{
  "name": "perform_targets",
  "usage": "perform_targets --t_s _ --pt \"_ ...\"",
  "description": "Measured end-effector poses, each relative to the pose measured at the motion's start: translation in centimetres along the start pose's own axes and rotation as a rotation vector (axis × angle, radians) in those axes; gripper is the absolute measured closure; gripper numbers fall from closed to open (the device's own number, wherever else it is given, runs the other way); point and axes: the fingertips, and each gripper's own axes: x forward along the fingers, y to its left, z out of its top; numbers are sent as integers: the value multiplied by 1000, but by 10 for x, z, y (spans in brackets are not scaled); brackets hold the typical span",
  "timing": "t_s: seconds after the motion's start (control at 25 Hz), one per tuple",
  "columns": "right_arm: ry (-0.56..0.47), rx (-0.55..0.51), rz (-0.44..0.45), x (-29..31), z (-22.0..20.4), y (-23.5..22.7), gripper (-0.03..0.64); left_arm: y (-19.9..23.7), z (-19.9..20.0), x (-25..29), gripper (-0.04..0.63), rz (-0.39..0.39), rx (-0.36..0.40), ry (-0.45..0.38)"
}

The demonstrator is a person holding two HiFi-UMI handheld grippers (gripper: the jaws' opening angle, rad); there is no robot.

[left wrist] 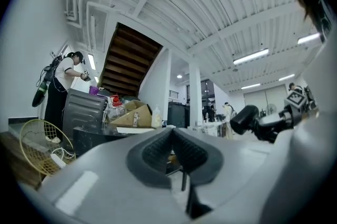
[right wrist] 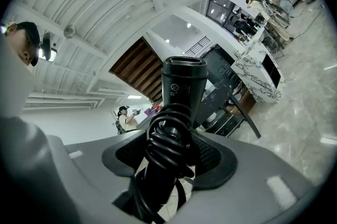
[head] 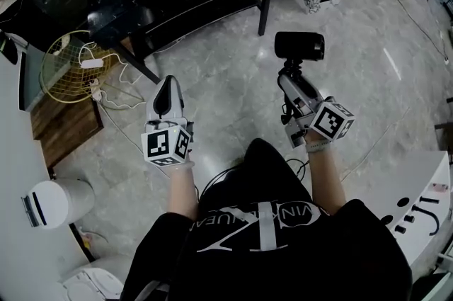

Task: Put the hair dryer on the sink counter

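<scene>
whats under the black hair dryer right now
Directly below the black hair dryer there is only bare grey marbled floor. The right tongs hold it up by its handle. Its coiled black cord wraps that handle, hiding most of its surface.

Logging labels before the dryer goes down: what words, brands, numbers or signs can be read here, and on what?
Hair dryer: round symbol and small print on the barrel, too small to read.
Person's black shirt: large white lettering, upside down and creased, not readable whole.
Left gripper and right gripper: square black-and-white markers on their cubes, no words.
Nothing else legible.
</scene>
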Motion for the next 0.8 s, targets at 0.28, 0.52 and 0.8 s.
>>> perform_targets --t_s 0.28,0.52,0.8 --pt "-25 55 17 41 19 -25 347 15 -8 40 595 7 -5 3" --pt "13 47 32 100 47 -56 347 31 -11 109 595 32 -26 15" --pt "20 73 47 158 95 -102 347 27 -6 202 595 25 -14 16"
